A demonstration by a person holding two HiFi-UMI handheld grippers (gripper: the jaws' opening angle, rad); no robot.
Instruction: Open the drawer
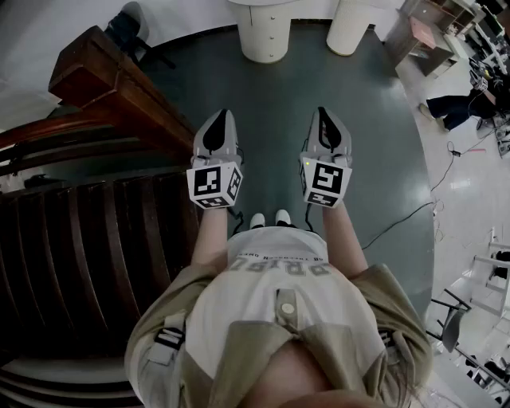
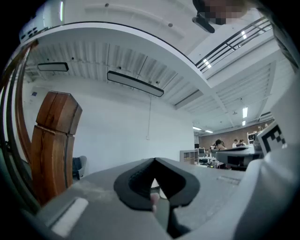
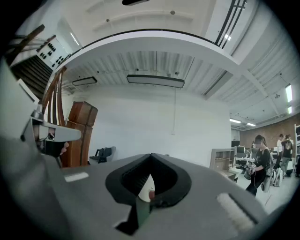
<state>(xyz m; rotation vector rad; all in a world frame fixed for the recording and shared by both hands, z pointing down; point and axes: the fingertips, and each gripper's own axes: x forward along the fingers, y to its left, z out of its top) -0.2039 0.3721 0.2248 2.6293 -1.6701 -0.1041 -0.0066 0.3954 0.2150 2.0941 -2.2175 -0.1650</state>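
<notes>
Ahead of the person's chest, above a dark grey-green floor (image 1: 374,143), the left gripper (image 1: 224,113) and the right gripper (image 1: 320,110) are held level and side by side. A strip of floor shows between them, and each marker cube sits nearest the body. Both point toward a white cabinet (image 1: 265,36) at the far edge of the floor, well apart from either tip. Small knobs run one above another down its rounded front. The drawer (image 1: 269,32) there seems to lie flush with that face, though it is too small to be sure. A white pillar (image 1: 351,24) stands just to the right of the cabinet. The left gripper view shows that gripper's black pads meeting at a point, fully closed with nothing between them. The right gripper view shows the same: jaws pressed together and empty. Dark wooden stairs (image 1: 88,239) fill the left side of the head view, with a brown wooden post (image 1: 96,72) rising near the left gripper. White shoes (image 1: 269,217) show below the cubes. A black cable (image 1: 410,213) trails across the floor on the right.
</notes>
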